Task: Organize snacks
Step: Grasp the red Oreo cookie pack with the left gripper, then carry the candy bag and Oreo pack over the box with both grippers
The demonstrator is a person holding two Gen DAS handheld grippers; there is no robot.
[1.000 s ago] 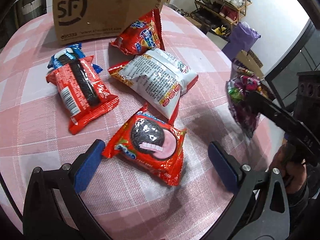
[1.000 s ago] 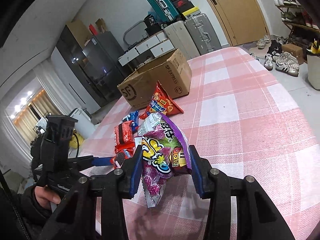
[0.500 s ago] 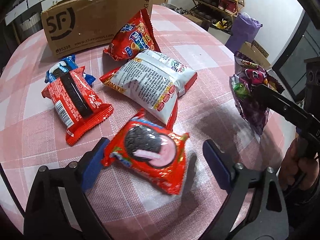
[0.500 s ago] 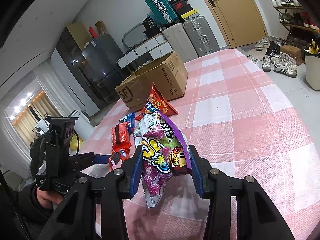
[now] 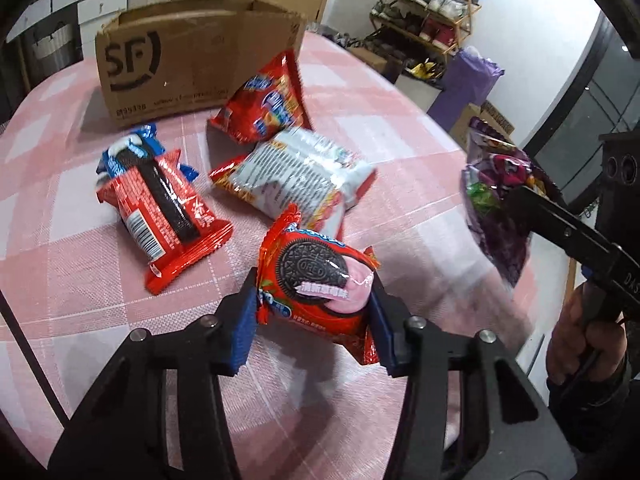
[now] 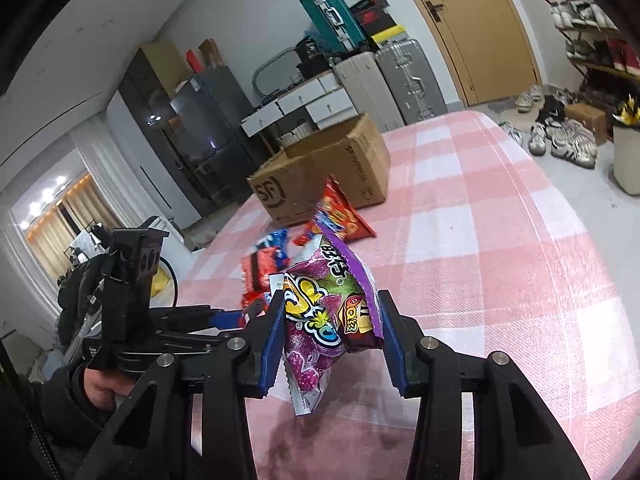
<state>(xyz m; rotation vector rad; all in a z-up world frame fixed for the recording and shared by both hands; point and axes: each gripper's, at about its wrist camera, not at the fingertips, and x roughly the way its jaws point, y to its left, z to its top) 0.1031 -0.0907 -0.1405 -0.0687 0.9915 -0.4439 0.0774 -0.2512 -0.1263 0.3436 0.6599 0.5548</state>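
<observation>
Nearest in the left wrist view, the left gripper (image 5: 314,322) has just been closing, and its blue pads (image 5: 244,330) now press both sides of a red Oreo packet (image 5: 316,280), which is clamped between them and tilts up at its far end; the pink-and-white checked tablecloth (image 5: 80,280) lies under it. Just beyond, to the left, a red sandwich-cookie pack (image 5: 164,216) lies on the cloth, with a blue Oreo packet (image 5: 128,152) touching its far end; to the right of these sits a white-backed snack bag (image 5: 296,176), its near edge just behind the held packet; behind it a red chip bag (image 5: 264,100) leans close to the open SF cardboard box (image 5: 192,68) at the far side of the table; whether the two touch cannot be told.

On the right, the right gripper (image 6: 330,344) has its fingers clamped on a purple gummy candy bag (image 6: 320,320), held above the cloth, well apart from the pile; a person's hand (image 5: 584,340) grips its handle. From the right wrist view the same box (image 6: 320,176) stands beyond the snacks, open at the top; suitcases (image 6: 400,76) and a wooden door (image 6: 480,28) stand against the far wall, and shoes (image 6: 560,136) lie on the floor to the right of the table.
</observation>
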